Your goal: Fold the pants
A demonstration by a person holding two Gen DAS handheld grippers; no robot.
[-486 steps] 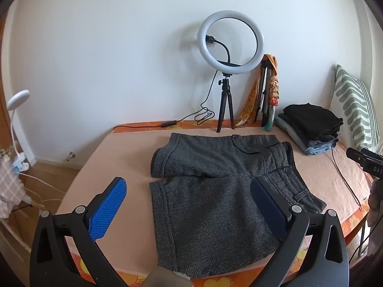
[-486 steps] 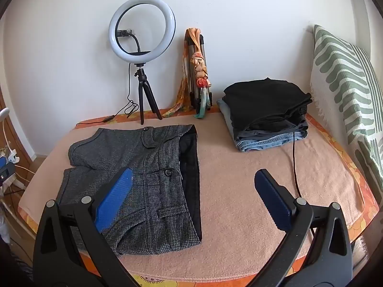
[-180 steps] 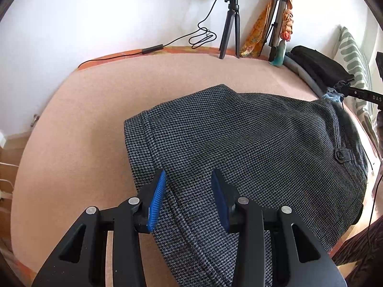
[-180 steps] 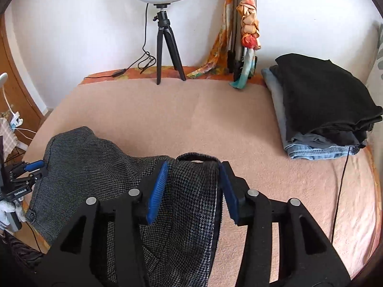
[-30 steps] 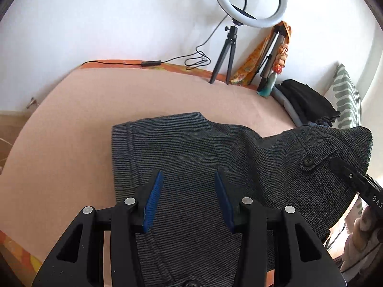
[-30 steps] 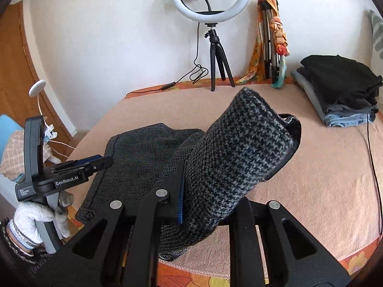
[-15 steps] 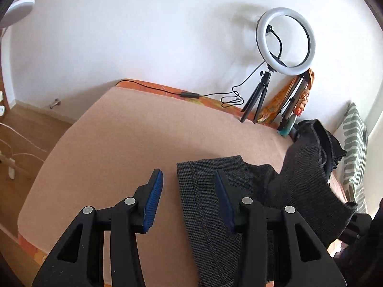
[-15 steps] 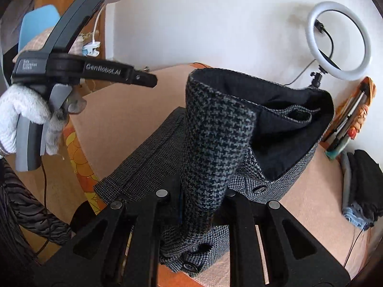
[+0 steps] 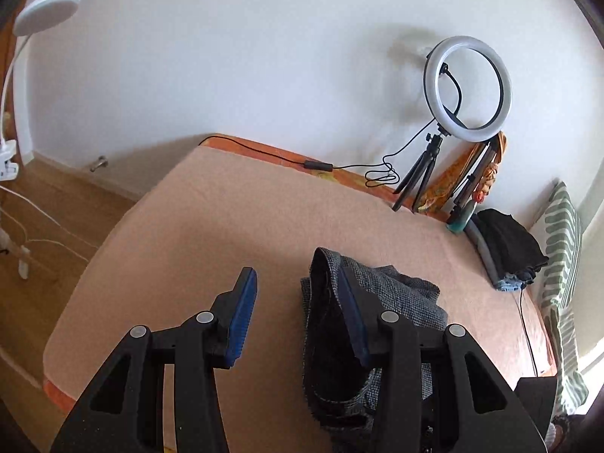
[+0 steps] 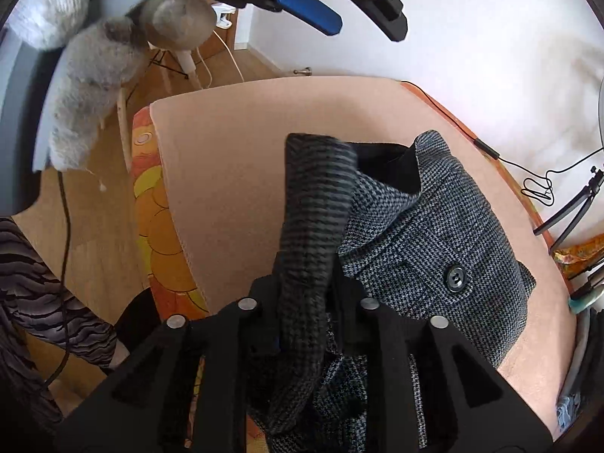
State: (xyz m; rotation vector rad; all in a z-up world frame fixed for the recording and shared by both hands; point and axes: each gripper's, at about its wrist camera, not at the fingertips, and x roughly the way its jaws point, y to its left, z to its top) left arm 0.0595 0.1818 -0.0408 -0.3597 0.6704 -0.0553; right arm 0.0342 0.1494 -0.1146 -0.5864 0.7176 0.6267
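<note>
Right wrist view: the right tool (image 10: 305,290) is clamped on a bunched fold of the grey houndstooth wool pants (image 10: 445,234), over the peach-covered bed (image 10: 226,158). The left tool (image 9: 298,317) gapes, gripping nothing.

Pants (image 10: 445,234) on bed (image 9: 234,226); ring light (image 9: 468,88) behind; clothes stack (image 9: 506,245) right.

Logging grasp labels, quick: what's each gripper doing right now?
Left gripper: open, holding nothing; the pants lie beside its right finger.
Right gripper: shut on the pants.
</note>
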